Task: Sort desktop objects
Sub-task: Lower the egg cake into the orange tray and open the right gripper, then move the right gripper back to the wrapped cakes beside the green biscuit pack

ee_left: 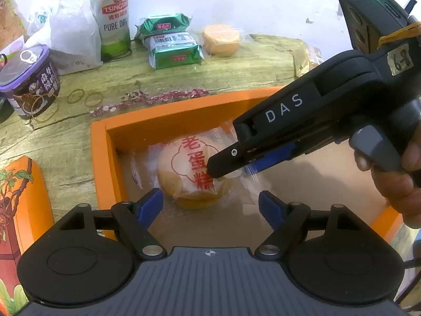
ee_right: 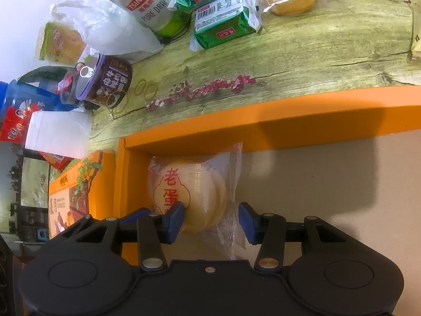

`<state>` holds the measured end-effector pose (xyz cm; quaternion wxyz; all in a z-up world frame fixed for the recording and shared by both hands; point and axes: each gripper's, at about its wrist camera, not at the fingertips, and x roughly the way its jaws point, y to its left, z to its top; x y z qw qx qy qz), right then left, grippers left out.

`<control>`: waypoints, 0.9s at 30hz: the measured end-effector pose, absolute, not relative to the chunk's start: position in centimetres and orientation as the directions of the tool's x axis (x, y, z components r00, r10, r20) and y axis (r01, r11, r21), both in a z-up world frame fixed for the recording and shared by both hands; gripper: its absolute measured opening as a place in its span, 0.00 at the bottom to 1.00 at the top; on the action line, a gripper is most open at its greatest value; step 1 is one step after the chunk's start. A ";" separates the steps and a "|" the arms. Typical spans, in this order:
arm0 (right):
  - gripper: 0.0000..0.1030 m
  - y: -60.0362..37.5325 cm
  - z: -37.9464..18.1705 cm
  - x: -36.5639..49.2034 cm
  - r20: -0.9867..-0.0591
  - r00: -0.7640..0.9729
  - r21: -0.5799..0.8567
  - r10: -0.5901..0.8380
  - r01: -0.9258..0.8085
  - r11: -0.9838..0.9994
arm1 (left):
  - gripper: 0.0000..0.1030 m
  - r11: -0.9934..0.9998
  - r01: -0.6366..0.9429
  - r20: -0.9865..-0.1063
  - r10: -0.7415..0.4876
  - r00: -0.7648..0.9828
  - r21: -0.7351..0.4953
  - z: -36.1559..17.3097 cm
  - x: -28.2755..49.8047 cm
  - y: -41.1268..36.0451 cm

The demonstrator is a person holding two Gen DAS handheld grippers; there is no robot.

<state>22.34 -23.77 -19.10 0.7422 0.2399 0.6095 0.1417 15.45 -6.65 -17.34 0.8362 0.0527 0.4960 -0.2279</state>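
I'm placing the wrapped egg cake (ee_right: 189,192) in the orange box (ee_right: 263,129), at its 9 o'clock corner. Right gripper (ee_right: 211,222) and left gripper (ee_left: 210,205) both released. Next: I'm withdrawing toward the second cake (ee_left: 221,39) at 12 o'clock.

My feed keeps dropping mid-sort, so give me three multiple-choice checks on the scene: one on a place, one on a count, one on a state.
1. Where does the wrapped cake with red writing lie?
A. Beside the beer can
B. In the orange box
C. On the white bag

2. How many green snack packs are on the table?
A. Two
B. Four
C. None

3. How does the left gripper stand?
A. Clamped on the cake
B. Shut on nothing
C. Open, fingers apart

Key: 1 B, the orange walls surround it. 2 A, two green packs lie together by the beer can. 3 C, its blue fingers touch nothing.
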 end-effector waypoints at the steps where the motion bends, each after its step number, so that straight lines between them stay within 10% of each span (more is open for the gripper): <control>1: 0.43 -23.8 -19.1 22.4 -0.836 0.216 0.530 0.504 0.080 0.844 | 0.78 0.890 0.435 -0.854 -0.328 0.404 -0.137 -17.3 15.4 -6.6; 17: 0.46 -24.5 -17.6 22.4 -0.813 0.241 0.559 0.531 0.062 0.827 | 0.79 0.906 0.410 -0.860 -0.292 0.418 -0.108 -16.3 16.2 -6.1; 27: 0.69 -30.9 -10.9 26.7 -0.745 0.423 0.591 0.515 0.061 0.805 | 0.79 0.904 0.403 -0.786 -0.351 0.509 -0.143 -11.9 19.7 -6.4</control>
